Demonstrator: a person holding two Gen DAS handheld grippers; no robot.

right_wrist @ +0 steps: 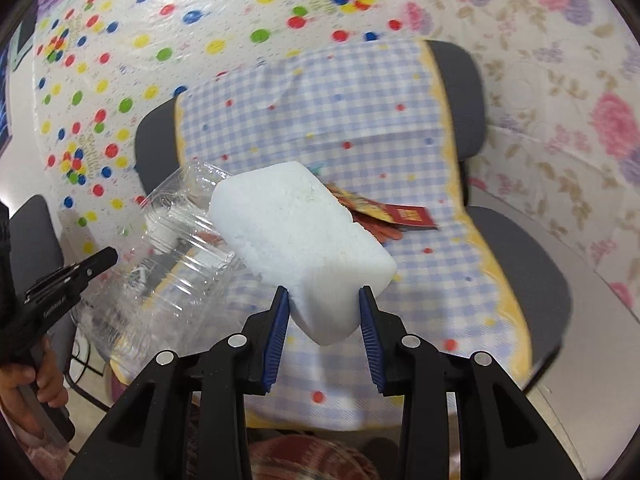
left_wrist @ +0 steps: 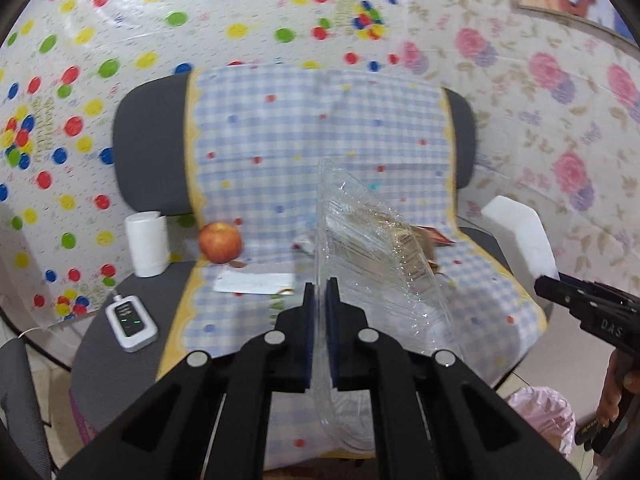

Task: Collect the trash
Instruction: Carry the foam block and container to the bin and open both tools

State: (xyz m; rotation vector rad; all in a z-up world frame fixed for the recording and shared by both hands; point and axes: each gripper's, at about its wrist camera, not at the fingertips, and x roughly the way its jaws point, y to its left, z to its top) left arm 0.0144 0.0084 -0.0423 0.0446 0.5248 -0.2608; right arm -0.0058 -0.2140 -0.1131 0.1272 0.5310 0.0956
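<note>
Clear crinkled plastic fills the middle of the left wrist view: a transparent plastic container [left_wrist: 372, 240] stands on edge between the fingers of the left gripper [left_wrist: 320, 292], whose jaws are pressed nearly together on its thin rim. The container rises up and to the right from the pads, lifted above the blue checked cloth [left_wrist: 304, 128] that covers the grey chair [left_wrist: 148, 148].

The right gripper [right_wrist: 323, 300] has its jaws partly apart and clamped on the lower end of a white foam block [right_wrist: 296, 232], which juts forward and up-left from the blue pads. In that view the clear container lies just left of the foam, with the left gripper's tip near it.

On the cloth, behind the held pieces, lies a red and gold wrapper [right_wrist: 400, 216]; its exact kind is hard to read through blur. An apple [left_wrist: 220, 242], a white paper slip [left_wrist: 254, 282], a white cup [left_wrist: 147, 244] and a small white device [left_wrist: 131, 322] sit on the chair's left. A pink bag [left_wrist: 544, 412] shows low right.
</note>
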